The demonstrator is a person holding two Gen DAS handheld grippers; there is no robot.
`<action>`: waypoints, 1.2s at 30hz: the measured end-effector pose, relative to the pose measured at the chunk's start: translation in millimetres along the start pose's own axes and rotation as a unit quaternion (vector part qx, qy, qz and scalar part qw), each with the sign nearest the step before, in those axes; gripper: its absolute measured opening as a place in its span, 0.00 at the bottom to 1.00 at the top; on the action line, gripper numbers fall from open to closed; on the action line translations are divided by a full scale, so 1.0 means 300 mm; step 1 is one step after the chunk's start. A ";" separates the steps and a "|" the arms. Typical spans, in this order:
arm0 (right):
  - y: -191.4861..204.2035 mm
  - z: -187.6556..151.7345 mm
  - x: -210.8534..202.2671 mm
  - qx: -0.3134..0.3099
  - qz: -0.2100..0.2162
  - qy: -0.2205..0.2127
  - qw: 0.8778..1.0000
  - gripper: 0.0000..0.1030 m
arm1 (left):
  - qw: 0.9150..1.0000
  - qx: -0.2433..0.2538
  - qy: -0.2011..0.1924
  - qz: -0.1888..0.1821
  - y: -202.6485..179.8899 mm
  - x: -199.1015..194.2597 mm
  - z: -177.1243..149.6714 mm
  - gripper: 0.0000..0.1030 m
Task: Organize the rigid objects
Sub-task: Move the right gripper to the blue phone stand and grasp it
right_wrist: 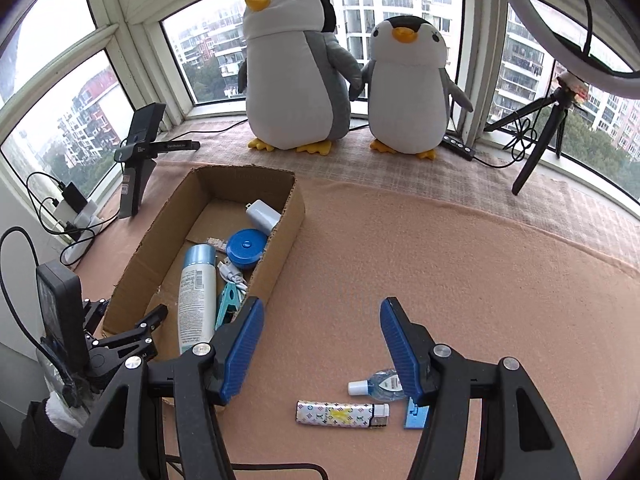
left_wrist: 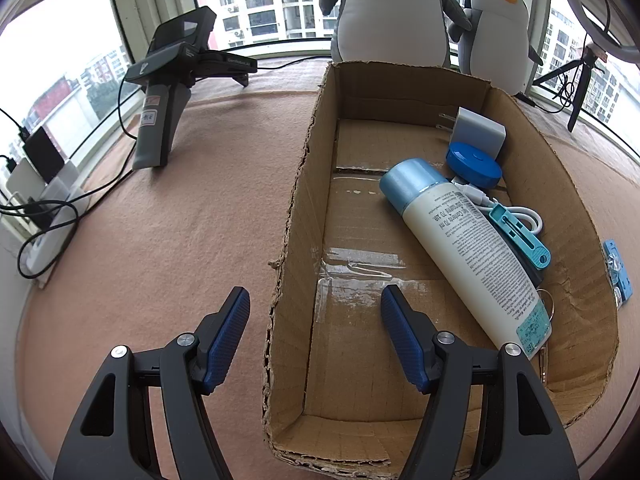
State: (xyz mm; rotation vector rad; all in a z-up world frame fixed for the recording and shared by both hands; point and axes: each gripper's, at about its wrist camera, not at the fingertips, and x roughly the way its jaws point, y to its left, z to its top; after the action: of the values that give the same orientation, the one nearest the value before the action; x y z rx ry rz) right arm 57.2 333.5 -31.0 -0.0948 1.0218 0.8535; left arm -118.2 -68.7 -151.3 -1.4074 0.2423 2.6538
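Note:
An open cardboard box (left_wrist: 296, 208) lies on the pink cloth. Inside it are a white spray bottle with a blue cap (left_wrist: 468, 252), a round blue tape measure (left_wrist: 474, 164), a white charger (left_wrist: 478, 130), a teal clip (left_wrist: 520, 236) and a white cable (left_wrist: 520, 212). My left gripper (left_wrist: 316, 300) stands open astride the box's near left wall, one finger outside and one inside, with neither pad pressing on it. My right gripper (right_wrist: 322, 304) is open and empty over the cloth to the right of the box (right_wrist: 280, 248). Below it lie a patterned lighter (right_wrist: 340, 414), a small clear bottle (right_wrist: 376, 386) and a blue card (right_wrist: 416, 416).
Two plush penguins (right_wrist: 296, 80) stand on the window ledge behind the box. A tripod (right_wrist: 540, 144) with a ring light is at the back right. A spare gripper on a stand (left_wrist: 168, 92) and a power strip with cables (left_wrist: 44, 208) sit at the left.

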 end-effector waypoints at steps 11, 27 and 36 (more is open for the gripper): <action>-0.237 -0.127 0.010 0.052 -0.037 0.037 0.997 0.55 | 1.000 0.002 0.000 0.000 -0.003 -0.001 -0.001 0.67; -0.267 -0.259 0.164 0.017 -0.076 0.109 0.991 0.51 | 1.000 0.004 -0.001 0.000 -0.004 0.000 -0.001 0.67; -0.258 -0.275 0.201 -0.002 -0.098 0.123 0.988 0.45 | 1.000 0.006 -0.001 0.000 -0.005 0.000 -0.001 0.67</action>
State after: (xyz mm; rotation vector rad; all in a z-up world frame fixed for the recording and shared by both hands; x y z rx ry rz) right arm 64.4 279.1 -146.8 -0.3046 1.2196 0.6738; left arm -117.5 -67.2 -151.6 -1.4016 0.2562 2.6494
